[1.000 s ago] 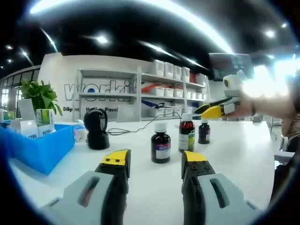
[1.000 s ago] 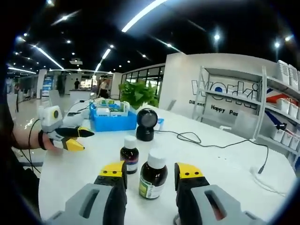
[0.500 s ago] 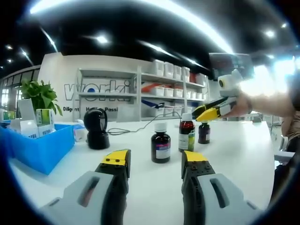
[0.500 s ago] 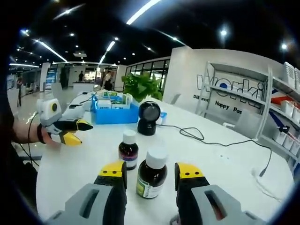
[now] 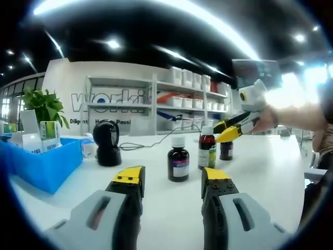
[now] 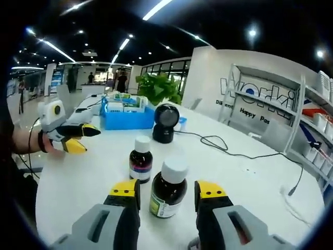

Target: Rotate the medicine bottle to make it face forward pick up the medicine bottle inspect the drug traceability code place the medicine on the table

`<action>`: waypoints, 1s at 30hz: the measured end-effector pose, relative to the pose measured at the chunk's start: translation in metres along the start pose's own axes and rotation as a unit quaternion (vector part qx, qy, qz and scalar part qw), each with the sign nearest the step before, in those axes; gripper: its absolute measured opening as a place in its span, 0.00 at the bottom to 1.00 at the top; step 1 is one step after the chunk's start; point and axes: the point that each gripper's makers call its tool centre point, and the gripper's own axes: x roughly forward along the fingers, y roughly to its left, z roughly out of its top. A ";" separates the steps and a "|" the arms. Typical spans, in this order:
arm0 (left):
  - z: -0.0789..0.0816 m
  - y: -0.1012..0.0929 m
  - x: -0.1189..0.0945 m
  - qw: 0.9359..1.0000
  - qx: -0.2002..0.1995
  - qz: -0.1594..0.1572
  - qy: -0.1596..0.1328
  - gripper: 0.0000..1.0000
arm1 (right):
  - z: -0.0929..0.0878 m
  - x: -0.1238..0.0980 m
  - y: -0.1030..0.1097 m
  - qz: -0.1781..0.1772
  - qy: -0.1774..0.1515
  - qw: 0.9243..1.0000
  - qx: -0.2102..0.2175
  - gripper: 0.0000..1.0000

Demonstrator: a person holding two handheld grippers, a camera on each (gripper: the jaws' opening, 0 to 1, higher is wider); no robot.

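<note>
Three brown medicine bottles with white caps stand on the white table [image 5: 260, 166]. In the left gripper view a short one [image 5: 178, 159] is in the middle, a taller green-labelled one [image 5: 207, 149] is right of it, and a small one [image 5: 226, 149] is behind. My right gripper [image 5: 221, 133] reaches in from the right, open, at the level of the tall bottle's cap. In the right gripper view the green-labelled bottle [image 6: 167, 188] stands upright between the open jaws of my right gripper [image 6: 166, 190], with small gaps on both sides. My left gripper [image 5: 171, 177] is open and holds nothing.
A blue bin [image 5: 44, 164] of medicine boxes sits at the table's left. A black scanner [image 5: 106, 141] on a stand trails a cable [image 6: 229, 153] across the table. My left gripper [image 6: 89, 139] is off to the left. Shelving [image 5: 182, 104] lines the back wall.
My right gripper has moved forward and lower, so the green-labelled bottle stands deeper between its jaws. The left gripper and the bottles have not moved.
</note>
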 end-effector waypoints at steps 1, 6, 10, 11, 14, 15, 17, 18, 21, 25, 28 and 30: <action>0.000 0.000 0.000 1.000 0.000 0.000 0.000 0.35 | -0.002 0.002 0.002 0.002 0.003 1.000 0.001 0.37; 0.000 0.002 0.000 1.000 -0.001 0.000 0.000 0.35 | -0.008 0.014 0.006 0.003 0.019 1.000 -0.006 0.36; 0.000 0.002 0.000 1.000 -0.002 0.000 -0.002 0.35 | -0.013 0.021 0.002 0.001 0.027 1.000 -0.004 0.35; 0.000 0.003 0.000 1.000 -0.002 0.000 -0.002 0.35 | -0.014 0.023 0.000 0.000 0.028 1.000 -0.003 0.34; 0.000 0.002 0.000 1.000 -0.003 -0.001 -0.002 0.35 | -0.018 0.025 0.001 0.000 0.030 1.000 0.007 0.31; 0.000 0.002 0.000 1.000 -0.003 -0.001 -0.002 0.35 | -0.019 0.026 0.000 -0.001 0.028 0.999 0.016 0.31; 0.000 0.001 0.000 1.000 -0.004 -0.001 -0.003 0.35 | -0.020 0.026 -0.001 -0.004 0.026 0.999 0.021 0.29; 0.000 0.001 0.000 1.000 -0.004 -0.001 -0.003 0.35 | -0.019 0.026 0.000 -0.004 0.024 0.999 0.024 0.29; 0.000 0.001 0.000 1.000 -0.005 -0.002 -0.003 0.35 | -0.019 0.028 -0.002 -0.006 0.020 0.999 0.028 0.30; 0.001 0.000 0.000 1.000 -0.005 -0.002 -0.004 0.35 | -0.022 0.031 -0.003 -0.005 0.020 0.999 0.033 0.30; 0.001 0.000 0.000 1.000 -0.005 -0.001 -0.003 0.35 | -0.023 0.033 -0.004 -0.007 0.018 0.999 0.037 0.30; 0.001 0.000 0.000 1.000 -0.005 -0.001 -0.003 0.35 | -0.023 0.032 -0.004 -0.008 0.012 0.999 0.042 0.30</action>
